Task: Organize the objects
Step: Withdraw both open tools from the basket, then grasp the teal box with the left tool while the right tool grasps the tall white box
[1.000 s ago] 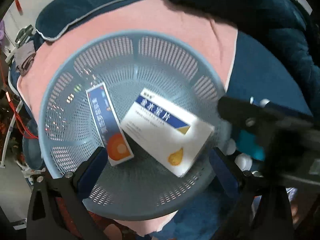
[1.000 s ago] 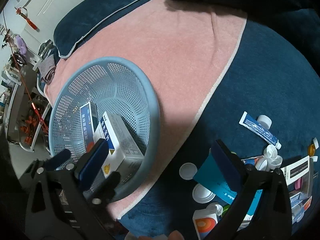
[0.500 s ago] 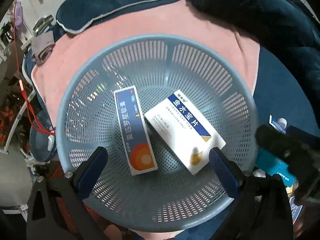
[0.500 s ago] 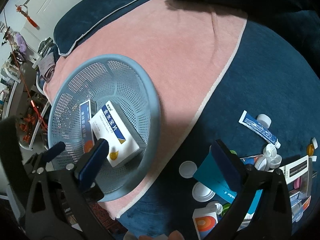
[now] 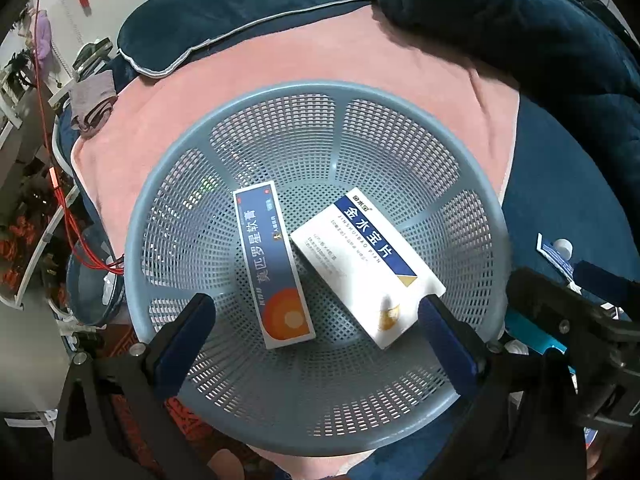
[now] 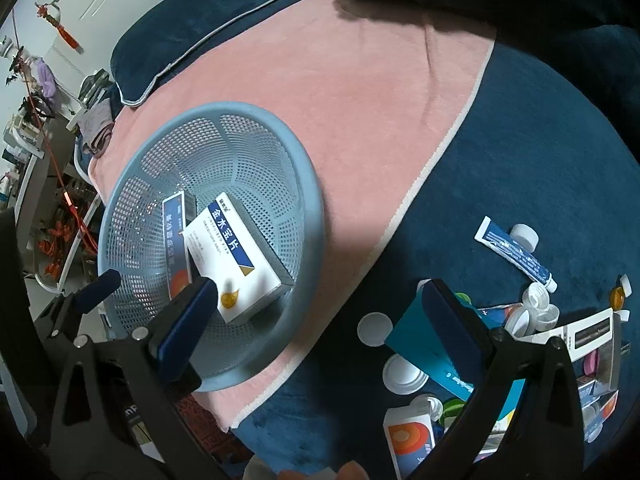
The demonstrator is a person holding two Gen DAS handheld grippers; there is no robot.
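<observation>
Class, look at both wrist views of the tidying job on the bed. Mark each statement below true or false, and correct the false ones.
1. Two medicine boxes lie in the blue basket. True: a narrow blue box and a white box.
2. The left tool grips the white box. False: it is open and holds nothing, poised above the basket.
3. The basket sits on the pink towel. True.
4. The blue-and-white tube lies inside the basket. False: it lies on the dark blue blanket, outside it.
5. The right tool is shut on a bottle cap. False: it is open and empty.
</observation>
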